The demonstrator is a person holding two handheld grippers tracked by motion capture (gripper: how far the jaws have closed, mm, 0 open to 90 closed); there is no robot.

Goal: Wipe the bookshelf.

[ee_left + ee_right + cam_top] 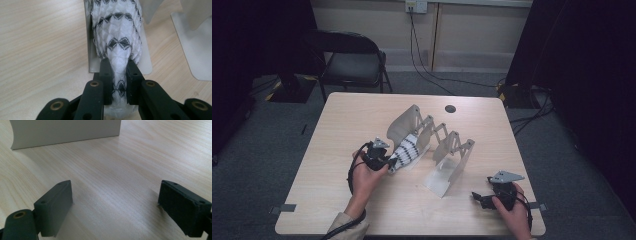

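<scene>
In the left gripper view, the left gripper [118, 82] has its two black jaws closed tight on the narrow end of a white sock with black zigzag bands [117, 37]; the fabric bunches between the pads at the lower middle of the frame and widens toward the top, where it lies along the flat base of a grey metal rack [146, 63]. In the high view that gripper [388, 161] sits left of centre, held in the left hand [364, 177], with the sock [406, 150] stretching up and to the right against the nearest panel of the accordion-style rack [452, 160], which runs diagonally across the middle of the wooden table [342, 125]. The right gripper [115, 207] has its jaws spread wide with nothing between them, just above bare tabletop; in the high view it [476, 196] rests at the lower right, well apart from the sock, in the right hand [512, 210].
</scene>
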